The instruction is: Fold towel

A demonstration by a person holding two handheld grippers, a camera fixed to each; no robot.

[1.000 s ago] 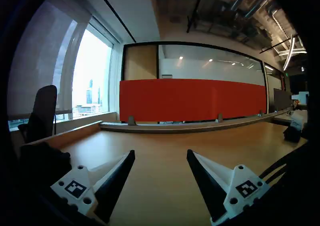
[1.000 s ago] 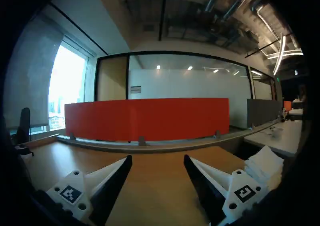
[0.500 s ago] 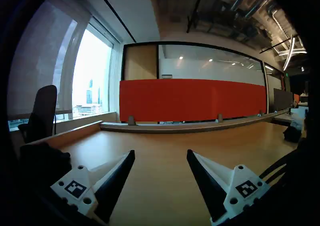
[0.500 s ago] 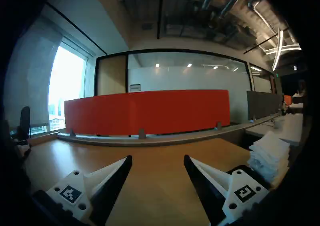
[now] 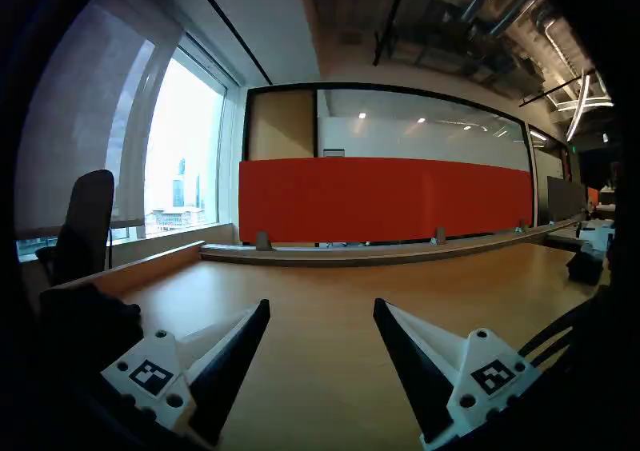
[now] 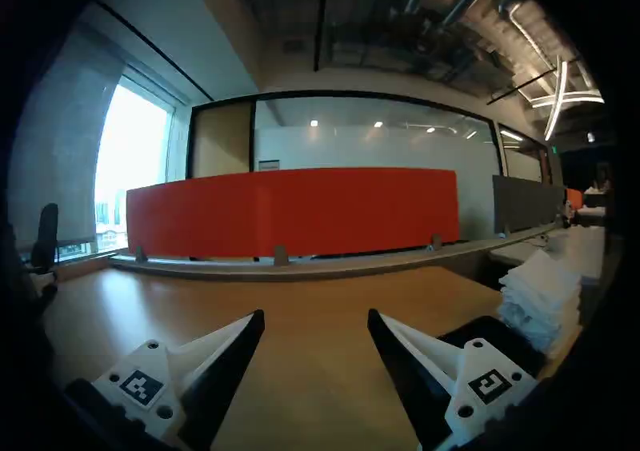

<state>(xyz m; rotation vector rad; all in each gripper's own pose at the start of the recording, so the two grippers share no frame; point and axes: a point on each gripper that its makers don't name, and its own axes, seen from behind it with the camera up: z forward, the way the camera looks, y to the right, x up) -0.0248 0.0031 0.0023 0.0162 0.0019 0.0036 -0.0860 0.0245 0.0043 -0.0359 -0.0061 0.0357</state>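
A stack of folded white towels (image 6: pixel 542 297) sits at the right end of the wooden table (image 6: pixel 320 347), to the right of my right gripper (image 6: pixel 315 321), which stands open with nothing between its fingers. My left gripper (image 5: pixel 320 309) is also open and empty, low over the bare wooden table (image 5: pixel 336 307). At the far right of the left gripper view a dark object (image 5: pixel 586 265) with something white on top rests near the table's edge; I cannot tell what it is.
A red divider panel (image 5: pixel 384 198) runs along the table's far edge, with a glass wall behind. A black office chair (image 5: pixel 80 231) stands at the left by the window. A black flat object (image 6: pixel 500 339) lies beside the towel stack. Another desk (image 6: pixel 576 239) lies beyond the stack.
The right gripper has tipped down and shifted, so the towel stack now sits higher and fuller at the right. The left gripper has held still.
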